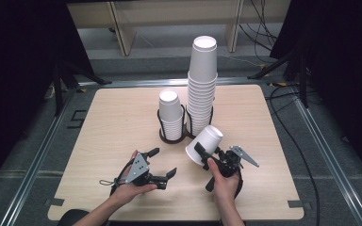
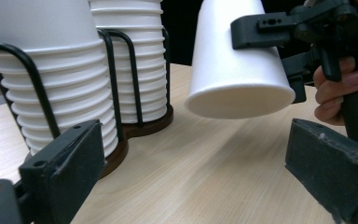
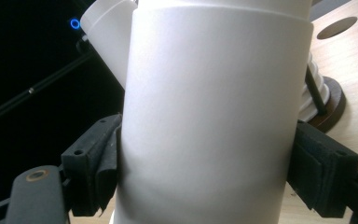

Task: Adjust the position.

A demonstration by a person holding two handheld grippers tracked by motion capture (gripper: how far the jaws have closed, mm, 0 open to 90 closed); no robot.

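Where the pale wood-grain tabletop point(image 1: 122, 122) sits on grey floor w/ dark surrounds, the right gripper point(image 1: 206, 151) clamps a single white paper cup point(image 1: 204, 144), tilted above the surface just beside the dark wire two-slot cup rack point(image 1: 173, 136). Left gripper point(image 1: 162, 165) hovers near, jaws wide apart, empty. Rack base partly hidden by cup stacks; room edges too dark to read.
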